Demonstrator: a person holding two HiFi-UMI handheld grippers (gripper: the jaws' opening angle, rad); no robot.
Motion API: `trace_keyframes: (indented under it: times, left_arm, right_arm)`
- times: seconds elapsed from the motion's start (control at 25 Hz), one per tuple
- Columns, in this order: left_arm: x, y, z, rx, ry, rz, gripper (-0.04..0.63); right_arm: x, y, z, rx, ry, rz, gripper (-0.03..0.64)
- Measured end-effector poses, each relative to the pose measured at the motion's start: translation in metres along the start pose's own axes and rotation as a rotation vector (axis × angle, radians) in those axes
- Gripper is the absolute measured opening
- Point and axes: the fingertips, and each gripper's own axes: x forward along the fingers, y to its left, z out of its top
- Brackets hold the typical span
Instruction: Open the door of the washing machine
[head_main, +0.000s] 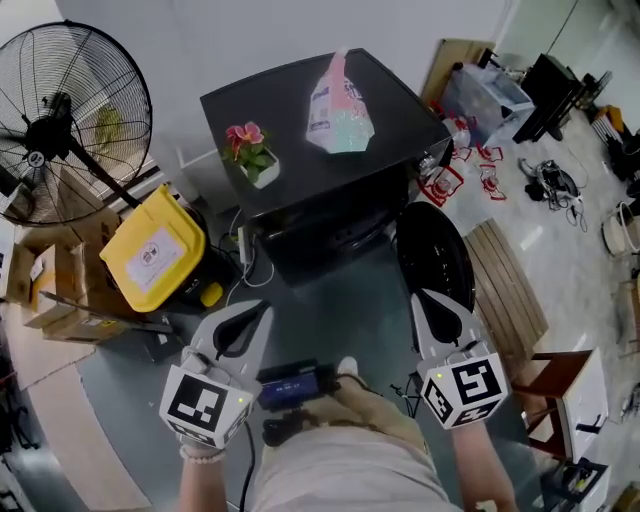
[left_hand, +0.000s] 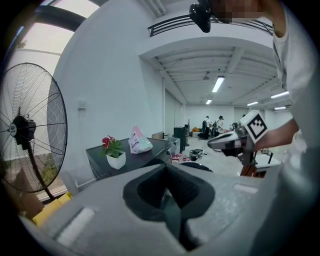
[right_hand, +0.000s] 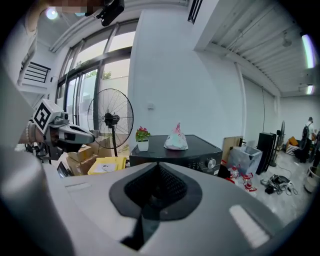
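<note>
- left gripper (head_main: 250, 315): lower left of centre in the head view, marker cube nearest the camera. its jaws are seen pressed together in the left gripper view (left_hand: 167, 175), with nothing pinched between them.
- right gripper (head_main: 432, 305): lower right of centre in the head view. its jaws are likewise seen closed tip to tip in the right gripper view (right_hand: 157, 175), and nothing is held.
- black washing machine with a flat glossy top (head_main: 330, 150): upper centre of the head view, beyond both sets of jaws. it is seen ahead of the right jaws in the right gripper view (right_hand: 175, 150), clear of them.
- dark round door (head_main: 435, 250): swung out from the machine's front, centre right of the head view. it is placed directly above the right gripper's tip in the frame, its lower edge overlapped by that tip; contact cannot be judged. it lies well to the right of the left jaws.
- red flowers in a small white pot (head_main: 252, 150): set on the machine's top, left part.
- pink and pale green pouch (head_main: 340, 110): stood on the machine's top, centre.
- black pedestal fan (head_main: 60, 120): upper left.
- yellow lidded bin (head_main: 155, 250): left of the machine.
- slatted wooden panel (head_main: 505, 290): laid on the floor, right of the door.
</note>
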Motion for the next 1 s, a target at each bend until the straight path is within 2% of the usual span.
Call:
trace_keyframes:
  times: [0.2,1.0]
  left_arm:
    - [-0.001,0.006,0.001,-0.004,-0.008,0.025,-0.006]
    - [0.005,0.008,0.003,-0.011,-0.035,0.016,-0.006]
  right_arm:
    - [0.006,0.008,0.005,0.004,-0.016,0.017,0.003]
    - [0.009,0.015,0.016,-0.018,-0.040,0.037,0.005]
